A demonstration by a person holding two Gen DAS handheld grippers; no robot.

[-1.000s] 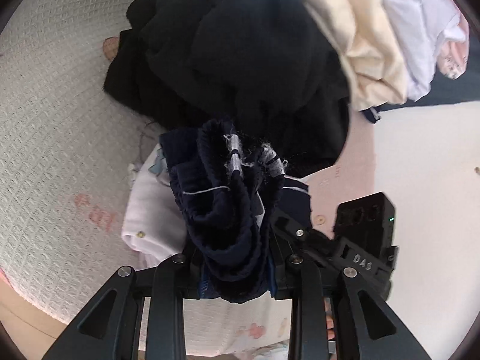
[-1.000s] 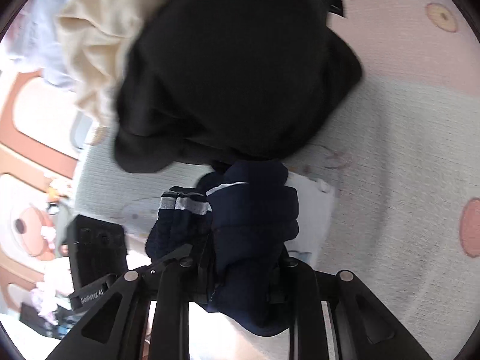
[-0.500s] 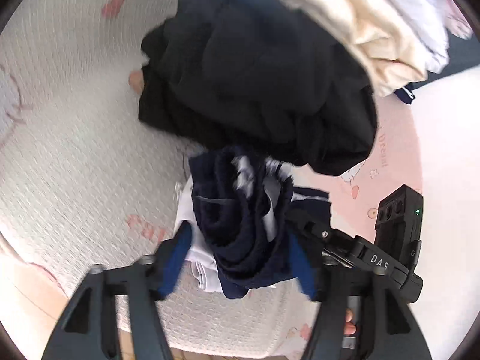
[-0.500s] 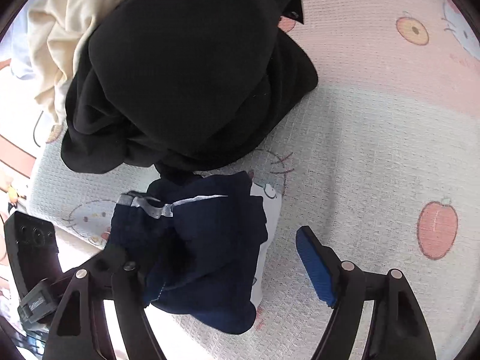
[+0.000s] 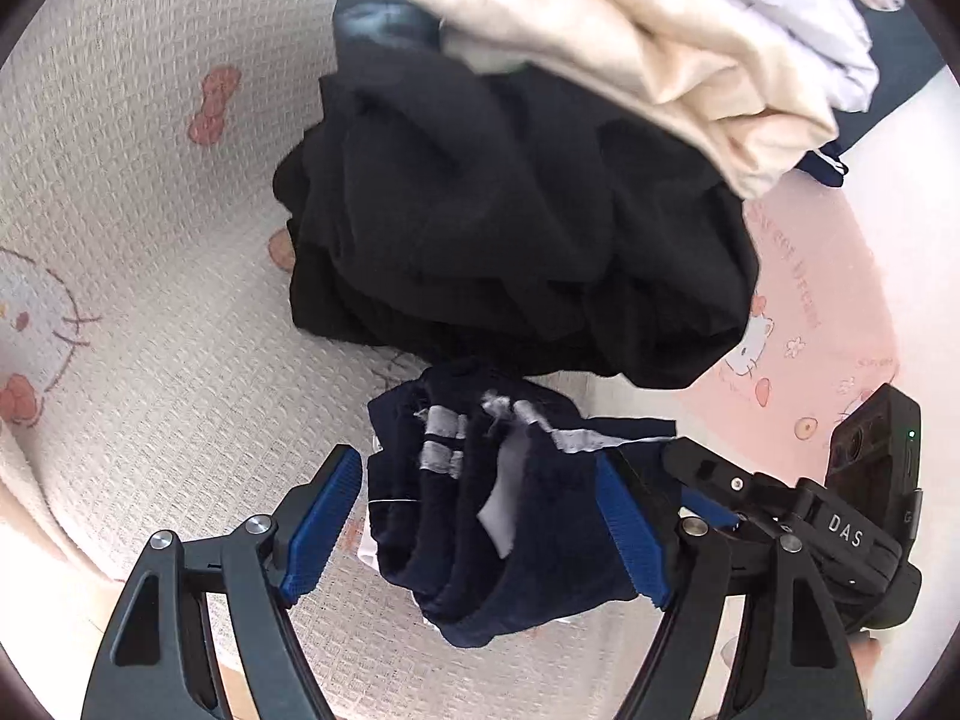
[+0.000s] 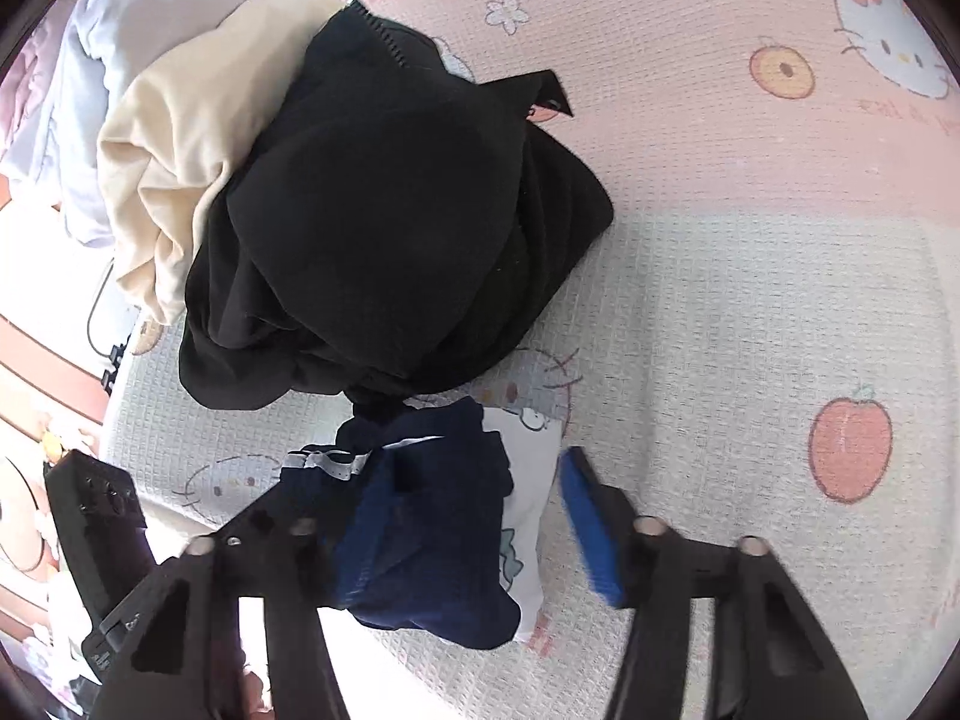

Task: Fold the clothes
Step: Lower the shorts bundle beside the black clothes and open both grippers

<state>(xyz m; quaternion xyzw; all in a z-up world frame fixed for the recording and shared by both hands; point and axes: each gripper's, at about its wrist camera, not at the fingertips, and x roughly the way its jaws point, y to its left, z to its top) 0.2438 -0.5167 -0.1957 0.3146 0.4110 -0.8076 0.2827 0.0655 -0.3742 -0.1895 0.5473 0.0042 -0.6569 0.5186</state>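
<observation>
A folded navy garment with grey-white stripes point(image 5: 480, 516) lies on a folded white printed garment point(image 6: 528, 480) on the waffle blanket. My left gripper point(image 5: 477, 468) hovers over it with its blue pads point(image 5: 324, 516) on either side; the jaws are closing, but the pads do not press the cloth. My right gripper point(image 6: 474, 510) straddles the same navy garment point(image 6: 432, 528), jaws also closing. Its right pad point(image 6: 591, 528) stands clear of the cloth. The left finger is blurred against the navy edge.
A heap of black clothes point(image 5: 510, 228) sits just beyond the navy garment, with cream point(image 5: 648, 60) and pale lilac point(image 5: 798, 6) clothes behind it. The white waffle blanket point(image 5: 150, 240) meets a pink cartoon-print sheet point(image 6: 720, 120). The right gripper's black housing point(image 5: 840, 534) is close at the right.
Both grippers were shut on the navy garment a second ago. They have opened, let it go and drawn back, the left one also rising. The garment now rests on the white one.
</observation>
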